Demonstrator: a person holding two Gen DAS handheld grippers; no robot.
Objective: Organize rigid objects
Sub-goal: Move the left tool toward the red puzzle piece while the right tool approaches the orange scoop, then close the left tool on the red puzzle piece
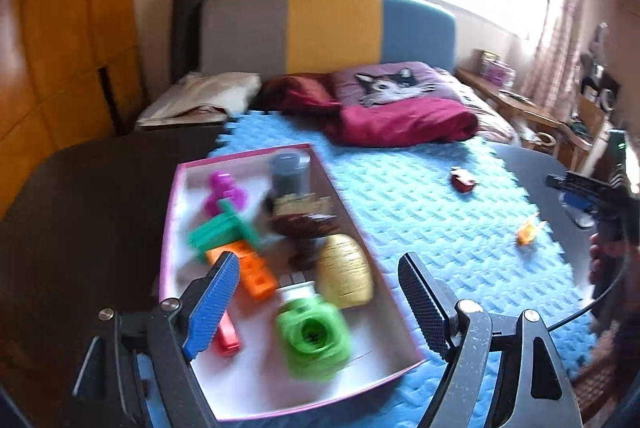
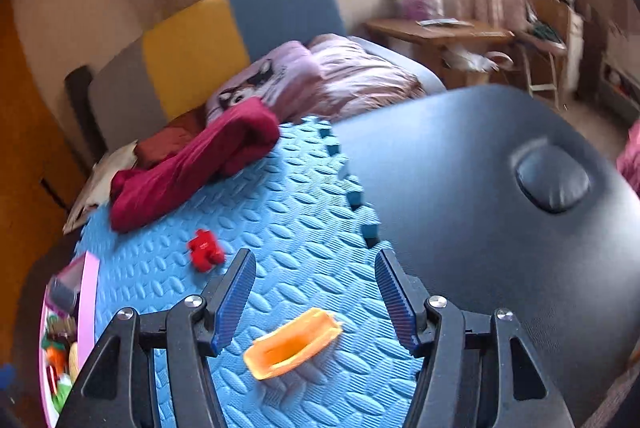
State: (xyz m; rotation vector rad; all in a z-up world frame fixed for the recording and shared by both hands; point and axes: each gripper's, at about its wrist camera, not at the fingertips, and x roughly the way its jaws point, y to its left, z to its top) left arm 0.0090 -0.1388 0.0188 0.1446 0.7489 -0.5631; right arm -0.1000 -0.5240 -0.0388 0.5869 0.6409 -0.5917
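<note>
A pink-rimmed white box point(image 1: 396, 312) lies on a blue foam mat point(image 1: 420, 195) and holds several toys: a green block point(image 1: 314, 342), an orange piece point(image 1: 252, 274), a yellow egg shape point(image 1: 346, 270), a teal piece and a purple piece. My left gripper point(image 1: 316, 302) hovers open over the box with nothing between its fingers. On the mat outside the box lie a small red toy point(image 2: 205, 250) and an orange trough-shaped piece point(image 2: 292, 344). My right gripper point(image 2: 316, 298) stands open just above the orange piece, which lies below and between the fingers, untouched. The box edge point(image 2: 86, 304) shows at far left.
A dark red cloth point(image 2: 192, 163) and pillows lie at the far end of the mat. A black padded surface point(image 2: 480, 167) borders the mat on the right. A wooden table point(image 2: 436, 27) and a chair stand beyond. The right gripper point(image 1: 576, 183) and a hand show in the left wrist view.
</note>
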